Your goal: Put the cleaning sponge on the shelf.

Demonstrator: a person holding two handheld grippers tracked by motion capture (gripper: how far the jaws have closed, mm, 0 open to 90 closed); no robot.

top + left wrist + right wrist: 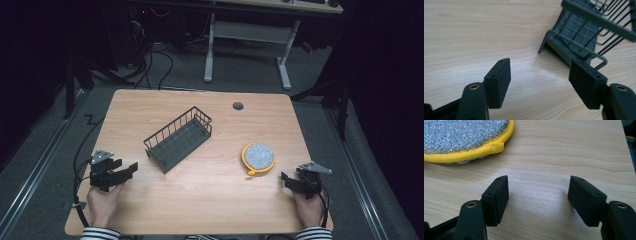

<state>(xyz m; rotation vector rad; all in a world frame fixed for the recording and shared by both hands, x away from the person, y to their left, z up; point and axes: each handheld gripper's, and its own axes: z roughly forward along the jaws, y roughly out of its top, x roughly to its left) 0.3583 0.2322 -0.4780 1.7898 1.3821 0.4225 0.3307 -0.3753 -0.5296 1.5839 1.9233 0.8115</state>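
Note:
A dark grey wire basket (179, 138) lies at an angle on the wooden table (150, 107), left of centre. A round silver scrubbing pad with a yellow rim (258, 158) lies right of centre. My left gripper (129, 169) rests near the table's left front, open, a short way from the basket's near end (584, 30). My right gripper (285, 179) rests near the right front edge, open, with the pad (461, 137) just ahead and to its left. Bare wood shows between both pairs of jaws.
A grey cable grommet (238, 106) sits in the table's far edge. Beyond the table stand a white desk frame (247, 45) and cables on the floor. A black cable (80, 150) trails off the left side.

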